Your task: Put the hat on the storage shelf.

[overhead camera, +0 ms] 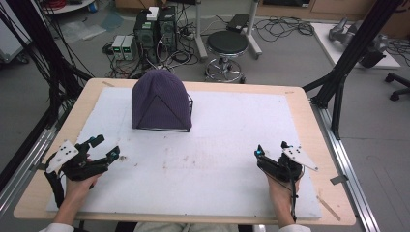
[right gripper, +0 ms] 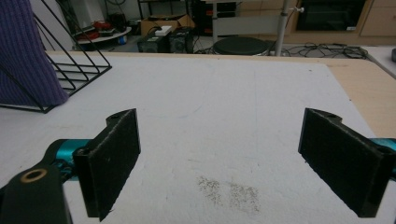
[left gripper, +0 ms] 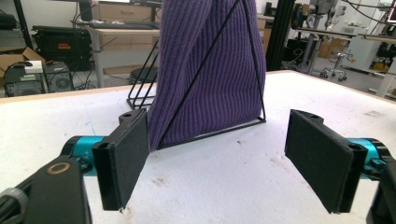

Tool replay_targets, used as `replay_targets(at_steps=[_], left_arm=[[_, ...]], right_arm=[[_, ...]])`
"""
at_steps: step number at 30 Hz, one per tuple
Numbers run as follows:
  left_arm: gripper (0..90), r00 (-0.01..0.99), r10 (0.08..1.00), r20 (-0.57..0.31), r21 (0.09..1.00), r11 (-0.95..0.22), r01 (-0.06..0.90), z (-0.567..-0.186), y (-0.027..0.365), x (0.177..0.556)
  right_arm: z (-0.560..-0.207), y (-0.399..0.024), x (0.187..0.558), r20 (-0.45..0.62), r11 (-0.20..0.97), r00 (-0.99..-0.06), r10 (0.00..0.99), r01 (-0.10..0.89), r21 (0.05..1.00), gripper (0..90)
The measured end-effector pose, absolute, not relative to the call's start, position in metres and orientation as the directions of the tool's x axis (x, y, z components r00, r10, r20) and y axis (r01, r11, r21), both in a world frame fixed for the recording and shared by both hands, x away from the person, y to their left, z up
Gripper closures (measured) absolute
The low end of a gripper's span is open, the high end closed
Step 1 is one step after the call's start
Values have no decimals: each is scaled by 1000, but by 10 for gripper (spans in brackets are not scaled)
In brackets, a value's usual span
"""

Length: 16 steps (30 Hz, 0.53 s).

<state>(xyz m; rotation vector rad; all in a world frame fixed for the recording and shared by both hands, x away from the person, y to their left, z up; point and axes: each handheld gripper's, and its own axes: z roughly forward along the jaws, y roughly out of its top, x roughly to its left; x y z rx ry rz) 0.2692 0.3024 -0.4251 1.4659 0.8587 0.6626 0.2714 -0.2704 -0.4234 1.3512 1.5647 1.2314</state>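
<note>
On our left, the left gripper (overhead camera: 99, 151) rests low on the white foam board (overhead camera: 217, 164) with its jaws spread and nothing between them, aimed at the purple ribbed knit beanie (overhead camera: 159, 99) stretched over a black triangular wire rack (left gripper: 140, 95) at the board's far left-centre. We judge the beanie soft, light and stretchy, best pinched at its loose lower hem. The right gripper (overhead camera: 270, 155) sits spread too, well apart.
</note>
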Motion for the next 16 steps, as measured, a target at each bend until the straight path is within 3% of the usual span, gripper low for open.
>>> replay_targets(at_steps=[16], left_arm=[[224,567,819,-93,991,23,129,-425,301,269]], right_arm=[[-424,-269,271,48,15,-197,979,307,952,120]])
